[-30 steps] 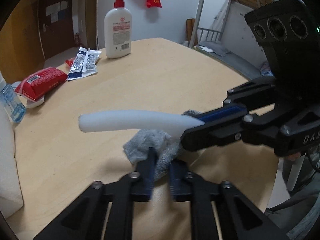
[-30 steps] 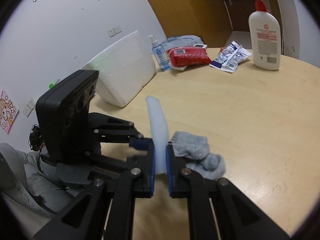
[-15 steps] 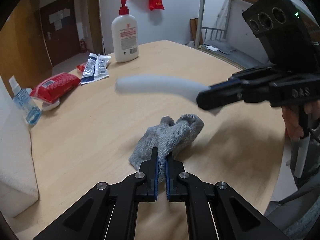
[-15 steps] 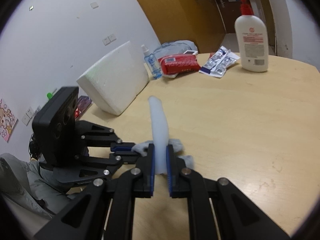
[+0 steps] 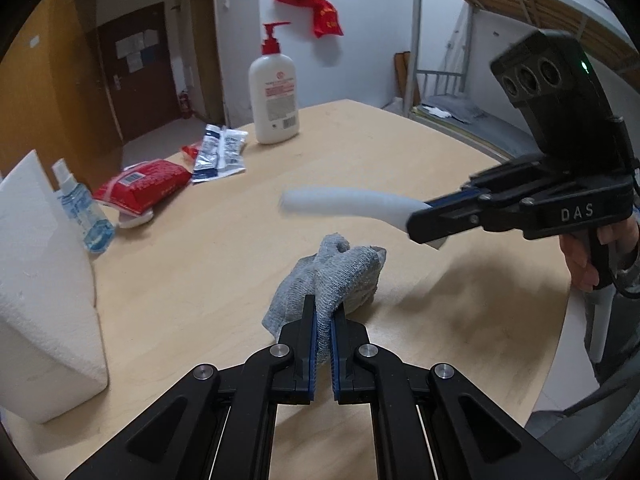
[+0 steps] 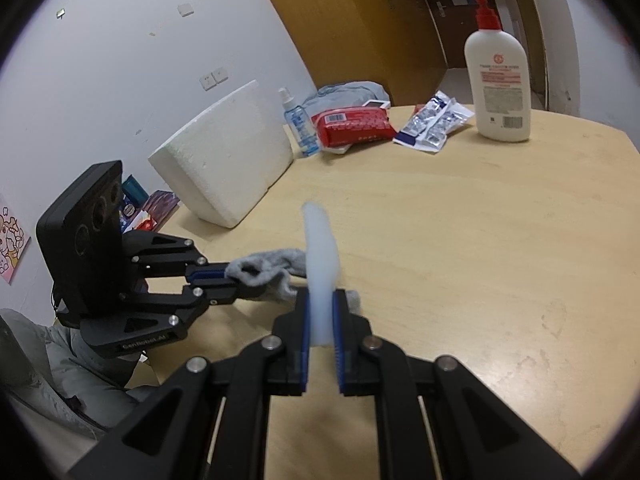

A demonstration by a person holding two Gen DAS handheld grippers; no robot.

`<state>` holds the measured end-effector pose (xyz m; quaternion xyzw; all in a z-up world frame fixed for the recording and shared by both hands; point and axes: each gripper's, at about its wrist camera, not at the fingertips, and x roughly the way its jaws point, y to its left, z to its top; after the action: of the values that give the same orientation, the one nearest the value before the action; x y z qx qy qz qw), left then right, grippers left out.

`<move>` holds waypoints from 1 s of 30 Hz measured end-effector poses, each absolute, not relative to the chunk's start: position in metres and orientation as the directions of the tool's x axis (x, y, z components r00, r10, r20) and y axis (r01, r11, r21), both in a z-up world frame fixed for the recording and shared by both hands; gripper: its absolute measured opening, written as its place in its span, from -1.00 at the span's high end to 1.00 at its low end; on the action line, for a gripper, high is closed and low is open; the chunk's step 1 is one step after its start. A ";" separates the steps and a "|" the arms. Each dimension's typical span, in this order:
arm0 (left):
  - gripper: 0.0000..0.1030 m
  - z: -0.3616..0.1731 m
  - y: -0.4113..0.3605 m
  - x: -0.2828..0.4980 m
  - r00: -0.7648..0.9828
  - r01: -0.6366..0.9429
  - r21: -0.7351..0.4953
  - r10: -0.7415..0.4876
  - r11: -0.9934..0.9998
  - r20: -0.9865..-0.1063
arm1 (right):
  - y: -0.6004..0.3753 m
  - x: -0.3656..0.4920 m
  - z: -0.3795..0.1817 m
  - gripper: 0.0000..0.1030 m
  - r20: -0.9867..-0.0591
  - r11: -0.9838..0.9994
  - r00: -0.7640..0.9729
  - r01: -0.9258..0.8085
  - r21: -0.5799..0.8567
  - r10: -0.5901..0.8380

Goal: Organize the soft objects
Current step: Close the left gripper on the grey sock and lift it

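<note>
My left gripper [image 5: 323, 312] is shut on a crumpled grey sock [image 5: 336, 274], which hangs from the jaws with its far end on or just above the wooden table [image 5: 200, 280]. In the right wrist view the left gripper [image 6: 226, 280] holds the sock [image 6: 264, 270] at centre left. My right gripper [image 6: 320, 304] is shut on a white foam tube [image 6: 320, 248] and holds it in the air above the table. In the left wrist view the right gripper [image 5: 416, 220] and the tube [image 5: 340, 202] hover above and behind the sock.
A white foam block [image 6: 228, 156] stands at the table's left. At the back are a small spray bottle [image 6: 298, 126], a red packet [image 6: 352, 124], foil sachets [image 6: 434, 124] and a white pump bottle [image 6: 498, 84]. A bunk bed [image 5: 480, 92] stands beyond the table.
Both grippers have risen and drawn apart. The right gripper lifted the foam tube up and to the right, off the sock. The left gripper has closed on the sock and pulled it up.
</note>
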<state>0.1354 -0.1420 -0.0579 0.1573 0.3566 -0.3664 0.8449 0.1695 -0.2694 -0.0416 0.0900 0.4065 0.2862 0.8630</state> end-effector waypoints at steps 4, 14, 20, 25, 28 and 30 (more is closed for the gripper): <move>0.89 -0.053 -0.134 0.133 0.508 0.702 0.000 -0.501 0.712 -0.700 | -0.272 0.167 -0.040 0.76 -0.644 0.823 0.516 -0.417 0.387 0.564; 0.89 -0.032 -0.095 0.123 0.642 0.568 -0.006 -0.448 0.823 -0.622 | -0.270 0.154 -0.028 0.76 -0.619 0.843 0.574 -0.405 0.353 0.535; 0.89 -0.021 -0.068 0.112 0.720 0.467 -0.047 -0.411 0.883 -0.560 | -0.264 0.146 -0.022 0.76 -0.593 0.852 0.612 -0.391 0.348 0.523; 0.89 -0.010 -0.050 0.097 0.794 0.364 -0.051 -0.339 0.930 -0.505 | -0.249 0.135 -0.019 0.76 -0.590 0.898 0.677 -0.341 0.278 0.440; 0.89 -0.009 -0.042 0.093 0.824 0.296 -0.049 -0.281 0.954 -0.492 | -0.240 0.131 -0.020 0.76 -0.593 0.933 0.720 -0.278 0.230 0.361; 0.89 -0.011 -0.036 0.091 0.831 0.261 -0.060 -0.256 0.963 -0.495 | -0.238 0.129 -0.022 0.76 -0.593 0.942 0.733 -0.246 0.227 0.334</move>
<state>0.0913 -0.0359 -0.0106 0.0048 0.2578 -0.1352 0.9567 0.1294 -0.2383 -0.0220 0.0664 0.3303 0.1562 0.9285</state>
